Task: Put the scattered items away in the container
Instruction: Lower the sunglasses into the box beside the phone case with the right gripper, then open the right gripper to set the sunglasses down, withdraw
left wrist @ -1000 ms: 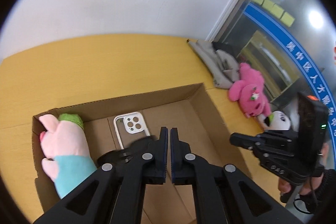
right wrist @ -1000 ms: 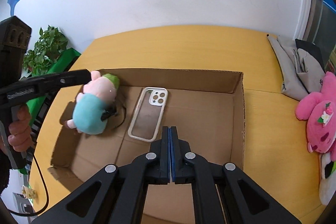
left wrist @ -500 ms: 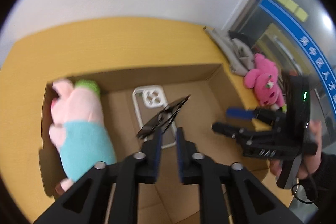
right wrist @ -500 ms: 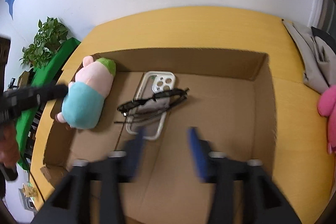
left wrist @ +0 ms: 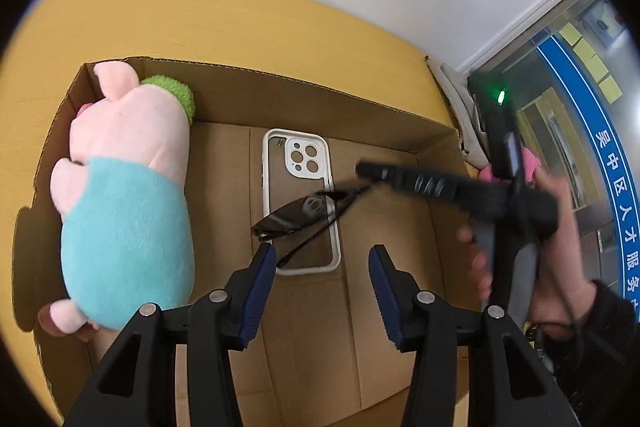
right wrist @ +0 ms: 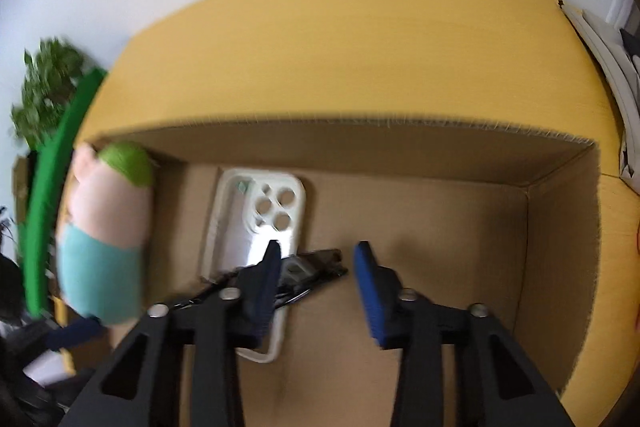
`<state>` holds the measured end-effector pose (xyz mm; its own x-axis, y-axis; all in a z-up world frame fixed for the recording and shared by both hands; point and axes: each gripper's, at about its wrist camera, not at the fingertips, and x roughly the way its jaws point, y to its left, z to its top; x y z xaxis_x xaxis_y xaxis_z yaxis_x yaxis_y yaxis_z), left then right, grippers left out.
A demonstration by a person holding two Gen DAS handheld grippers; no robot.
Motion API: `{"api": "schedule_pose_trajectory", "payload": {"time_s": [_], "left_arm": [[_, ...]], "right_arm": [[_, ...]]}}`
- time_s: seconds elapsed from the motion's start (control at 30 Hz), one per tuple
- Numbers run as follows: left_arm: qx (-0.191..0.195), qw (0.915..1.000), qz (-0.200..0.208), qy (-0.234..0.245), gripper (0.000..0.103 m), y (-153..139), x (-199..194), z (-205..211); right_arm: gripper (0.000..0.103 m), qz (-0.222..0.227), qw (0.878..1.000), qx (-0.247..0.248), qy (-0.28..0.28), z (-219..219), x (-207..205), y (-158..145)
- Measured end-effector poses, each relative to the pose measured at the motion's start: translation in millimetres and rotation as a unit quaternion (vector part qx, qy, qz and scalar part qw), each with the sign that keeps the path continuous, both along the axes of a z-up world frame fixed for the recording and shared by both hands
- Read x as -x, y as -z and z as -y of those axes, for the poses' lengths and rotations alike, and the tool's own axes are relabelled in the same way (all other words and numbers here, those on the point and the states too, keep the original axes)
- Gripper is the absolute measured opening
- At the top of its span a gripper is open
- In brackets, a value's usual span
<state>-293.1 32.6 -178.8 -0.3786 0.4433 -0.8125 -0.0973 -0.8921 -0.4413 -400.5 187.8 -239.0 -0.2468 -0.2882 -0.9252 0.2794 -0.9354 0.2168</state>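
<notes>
Both my grippers, left (left wrist: 322, 261) and right (right wrist: 316, 263), hang part-open and empty, left widening, right narrowing; reaching down carelessly could crush the sunglasses (left wrist: 298, 213) on the case (left wrist: 300, 163).

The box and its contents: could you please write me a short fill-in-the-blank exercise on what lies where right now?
1. The sunglasses lie on top of the ____, inside the box.
2. The plush pig lies along the box's ____ wall in the left wrist view.
3. The pig's shirt is ____.
4. The left gripper holds ____ between its pads.

Missing words: phone case; left; blue; nothing
</notes>
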Motion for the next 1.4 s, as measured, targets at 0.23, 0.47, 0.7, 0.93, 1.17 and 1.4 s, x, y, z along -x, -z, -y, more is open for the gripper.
{"api": "schedule_pose_trajectory", "payload": {"time_s": [0.23, 0.47, 0.7, 0.93, 1.17, 1.4], "left_arm": [[0.004, 1.0000, -0.004, 0.003, 0.047, 4.0, 9.9, -0.5], [-0.014, 0.9995, 0.024, 0.018, 0.047, 14.0, 27.9, -8.0], [-0.028, 0.9962, 0.079, 0.024, 0.047, 36.6, 46.9, -17.2], [-0.011, 0.9926, 0.082, 0.089, 0.051, 37.5, 50.4, -44.0], [0.071, 0.9796, 0.126, 0.140, 0.056, 66.1, 61.0, -73.7], [0.068, 0.9753, 0.158, 0.138, 0.041, 83.6, 60.3, -75.7]], "right_arm": [[0.027, -0.013, 0.999, -0.039, -0.004, -12.6, -51.2, 20.4], [0.065, -0.068, 0.996, -0.023, -0.047, -13.3, -92.8, 2.6], [0.081, -0.066, 0.990, 0.006, -0.124, 9.7, -100.9, 0.7], [0.081, -0.059, 0.992, 0.077, -0.076, 11.5, -118.2, -18.3], [0.081, -0.024, 0.996, 0.073, -0.032, 27.8, -132.1, 2.6], [0.050, -0.016, 0.999, 0.030, 0.041, 50.2, -140.5, 21.0]]}}
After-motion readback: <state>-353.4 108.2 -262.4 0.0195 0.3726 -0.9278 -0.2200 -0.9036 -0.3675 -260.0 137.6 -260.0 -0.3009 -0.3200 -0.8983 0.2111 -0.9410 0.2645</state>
